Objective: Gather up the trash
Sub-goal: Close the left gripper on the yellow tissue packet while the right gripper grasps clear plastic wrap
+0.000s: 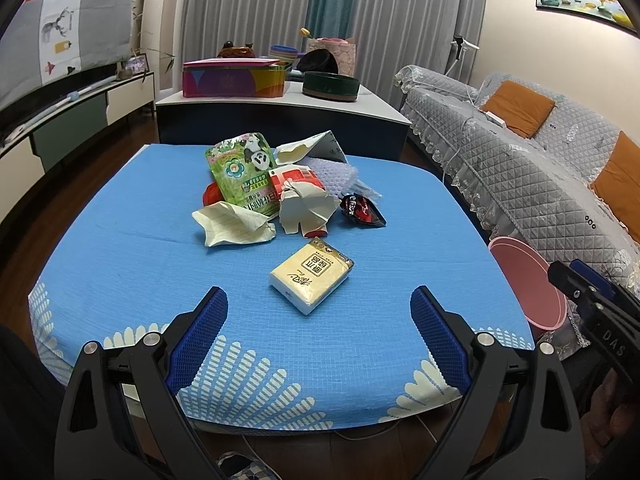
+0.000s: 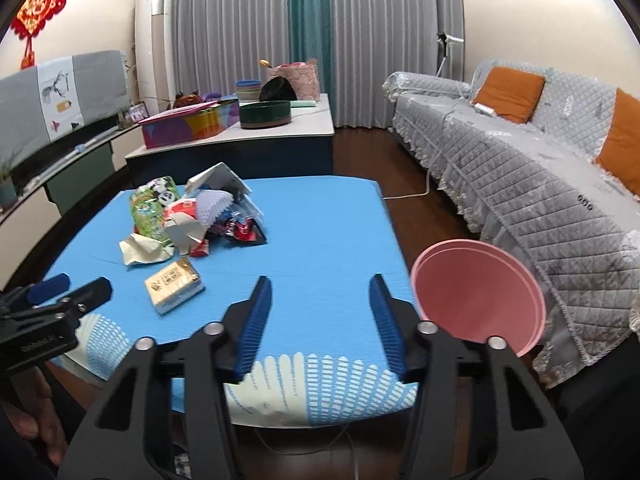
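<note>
With both my left gripper (image 1: 318, 308) and right gripper (image 2: 320, 300) gaping empty, the tissue pack (image 1: 312, 275) lies on the blue tablecloth (image 1: 120, 248) straight ahead of my left, its long axis slanting away rightward.

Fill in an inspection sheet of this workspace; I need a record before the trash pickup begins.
Surface: blue patterned cloth-covered table, mostly bare.
Job's things: pile of crumpled paper and wrappers; green panda-print pouch; yellow tissue pack apart, nearer; pink round plastic bin off the table's right edge.
Clutter: nothing seen beyond the trash.
Grippers: left gripper open, empty; right gripper open, empty.
Cables: white cord on the floor by the sofa.
Surroundings: grey quilted sofa, orange cushions, low table with boxes, curtains.
</note>
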A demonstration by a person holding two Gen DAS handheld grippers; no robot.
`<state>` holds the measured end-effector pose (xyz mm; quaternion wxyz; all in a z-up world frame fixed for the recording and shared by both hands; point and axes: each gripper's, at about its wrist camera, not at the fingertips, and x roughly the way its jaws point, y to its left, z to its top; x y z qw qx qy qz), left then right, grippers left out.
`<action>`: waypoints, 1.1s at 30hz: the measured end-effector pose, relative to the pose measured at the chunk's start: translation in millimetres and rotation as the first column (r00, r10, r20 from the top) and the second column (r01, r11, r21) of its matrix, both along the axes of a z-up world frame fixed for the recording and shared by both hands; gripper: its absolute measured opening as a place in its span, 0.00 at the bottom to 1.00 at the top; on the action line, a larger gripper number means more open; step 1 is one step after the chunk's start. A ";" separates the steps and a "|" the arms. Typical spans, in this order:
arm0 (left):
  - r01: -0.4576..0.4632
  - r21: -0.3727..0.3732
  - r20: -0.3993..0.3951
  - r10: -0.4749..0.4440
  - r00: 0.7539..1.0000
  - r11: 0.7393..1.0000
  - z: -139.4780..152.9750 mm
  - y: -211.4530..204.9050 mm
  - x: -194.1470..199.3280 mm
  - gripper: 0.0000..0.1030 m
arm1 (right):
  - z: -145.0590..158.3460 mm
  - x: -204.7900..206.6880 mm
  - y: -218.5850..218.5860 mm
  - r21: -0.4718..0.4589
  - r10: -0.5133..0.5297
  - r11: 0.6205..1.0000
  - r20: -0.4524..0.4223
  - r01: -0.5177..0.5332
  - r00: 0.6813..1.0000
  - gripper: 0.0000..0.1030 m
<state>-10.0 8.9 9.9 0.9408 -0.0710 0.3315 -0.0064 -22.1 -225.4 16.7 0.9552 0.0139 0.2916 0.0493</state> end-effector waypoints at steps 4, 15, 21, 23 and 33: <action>-0.008 -0.007 -0.016 0.008 1.000 1.000 0.2 -0.7 5.6 0.87 | 8.1 11.4 -0.7 0.028 0.039 0.999 -0.021 -0.038 0.999 0.34; -0.097 -0.020 -0.049 0.096 0.994 0.995 -4.4 -3.8 50.0 0.87 | 40.3 97.4 10.0 0.055 0.177 0.983 -0.007 -0.176 0.984 0.34; -0.208 -0.042 -0.137 0.200 0.970 0.977 -35.3 -4.3 80.4 0.87 | 37.3 146.4 16.2 0.086 0.212 0.974 -0.003 -0.210 0.977 0.34; -0.247 -0.046 -0.155 0.238 0.959 0.968 -44.0 -3.7 87.7 0.87 | 29.8 155.9 17.0 0.098 0.211 0.973 -0.005 -0.210 0.977 0.34; -0.343 0.015 -0.236 0.336 0.912 0.939 -69.4 -20.7 110.2 0.87 | -17.2 184.3 16.1 0.131 0.221 0.969 -0.074 -0.210 0.972 0.45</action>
